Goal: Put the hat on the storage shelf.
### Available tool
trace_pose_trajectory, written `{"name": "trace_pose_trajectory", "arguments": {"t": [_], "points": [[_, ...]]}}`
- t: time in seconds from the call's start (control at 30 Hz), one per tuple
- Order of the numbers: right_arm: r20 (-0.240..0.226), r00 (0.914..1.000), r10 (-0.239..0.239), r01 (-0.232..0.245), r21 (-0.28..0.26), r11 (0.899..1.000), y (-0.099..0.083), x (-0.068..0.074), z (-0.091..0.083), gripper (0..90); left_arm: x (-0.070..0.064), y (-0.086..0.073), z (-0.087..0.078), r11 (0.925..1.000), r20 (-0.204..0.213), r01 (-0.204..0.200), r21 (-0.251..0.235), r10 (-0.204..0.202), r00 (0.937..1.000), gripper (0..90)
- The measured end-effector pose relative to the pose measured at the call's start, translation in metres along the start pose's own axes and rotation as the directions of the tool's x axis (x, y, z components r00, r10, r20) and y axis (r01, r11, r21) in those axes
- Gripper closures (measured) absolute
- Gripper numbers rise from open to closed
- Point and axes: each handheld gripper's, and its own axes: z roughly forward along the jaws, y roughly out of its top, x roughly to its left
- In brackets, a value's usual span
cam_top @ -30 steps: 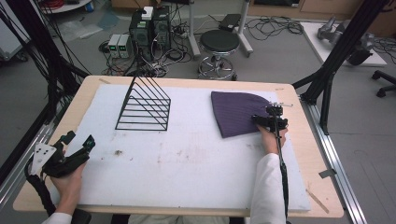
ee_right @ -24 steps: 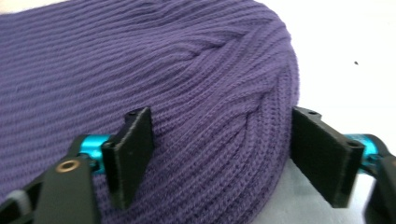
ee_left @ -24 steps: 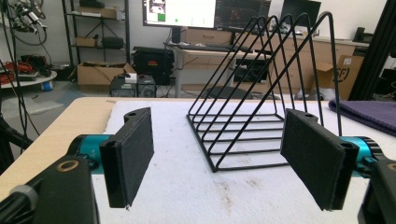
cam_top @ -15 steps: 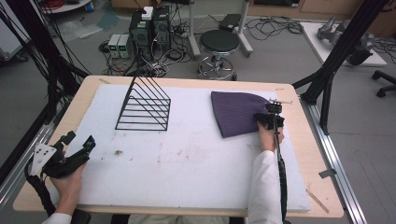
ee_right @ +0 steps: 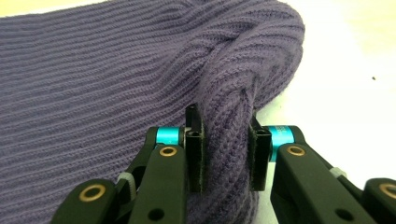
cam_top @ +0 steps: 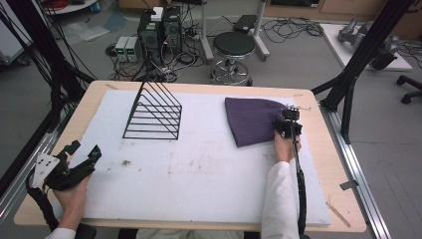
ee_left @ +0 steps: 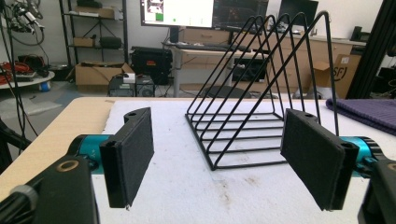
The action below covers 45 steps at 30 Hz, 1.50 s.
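Two tongs work over the white tabletop [cam_top: 199,179]. Right tongs [ee_right: 226,154], at the far right side, are clenched on a raised fold of the purple knitted cloth [cam_top: 251,119], which otherwise lies flat on the tabletop's far right part. Left tongs [ee_left: 224,158], held at the near left corner, stand released with jaws wide apart, facing the black wire rack [cam_top: 154,112], which stands well apart from the cloth.

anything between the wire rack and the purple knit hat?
No, just bare white foam mat between the wire rack and the purple knit hat, per the high view.
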Motion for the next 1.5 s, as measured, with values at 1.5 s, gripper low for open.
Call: {"name": "trace_pose_trajectory", "arguments": {"t": [1.5], "points": [[0.038,0.9412,-0.336,0.263,-0.708,0.656,0.022,0.057,-0.136,75.6,0.0,0.0,0.0,1.0,0.01,0.006,0.001,-0.006,0.9999,25.8]]}}
